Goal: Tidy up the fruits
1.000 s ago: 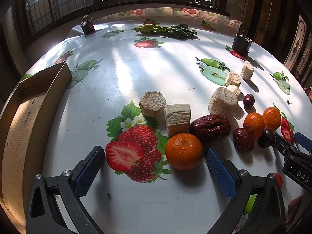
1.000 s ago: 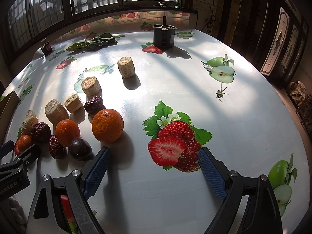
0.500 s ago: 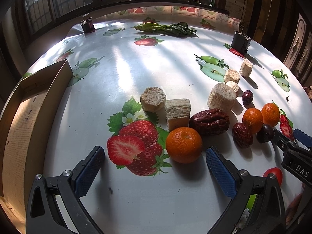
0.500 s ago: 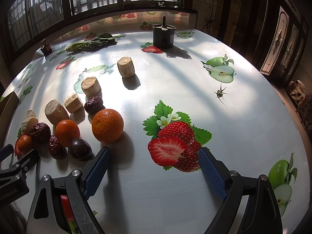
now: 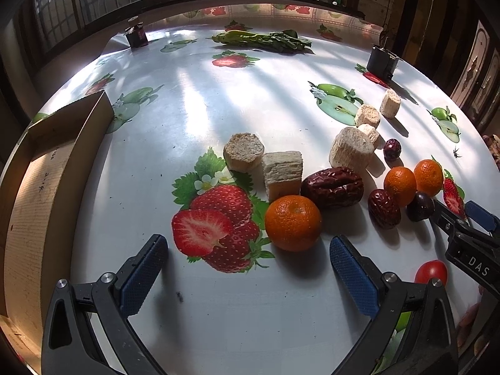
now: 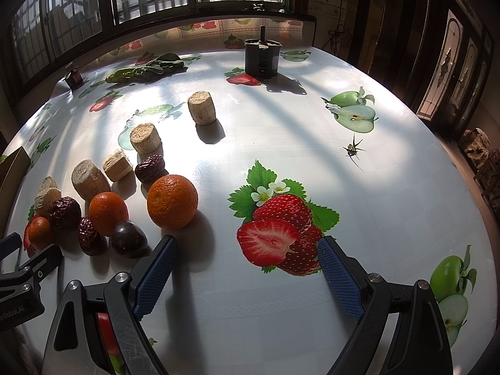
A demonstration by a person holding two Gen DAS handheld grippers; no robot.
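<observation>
My left gripper (image 5: 248,276) is open and empty, low over the table. An orange (image 5: 292,222) lies just ahead, right of centre between the fingers. Behind it are a large red date (image 5: 332,187), a smaller date (image 5: 383,208), two more oranges (image 5: 400,186), a dark plum (image 5: 420,207) and several tan cut chunks (image 5: 351,153). My right gripper (image 6: 245,268) is open and empty; the big orange (image 6: 172,201) and the plum (image 6: 128,239) lie ahead to its left. A small red tomato (image 5: 431,272) lies near the right gripper's body.
A cardboard box (image 5: 47,184) stands open at the left table edge. Leafy greens (image 5: 262,40), a small dark jar (image 5: 136,35) and a black canister (image 6: 262,57) stand at the far side. The printed tablecloth (image 6: 281,143) shows strawberries and apples. An insect (image 6: 352,148) sits on it.
The left gripper has drawn back slightly, so the fruit group sits a little farther ahead in its view. The right gripper has hardly moved. Both stay open.
</observation>
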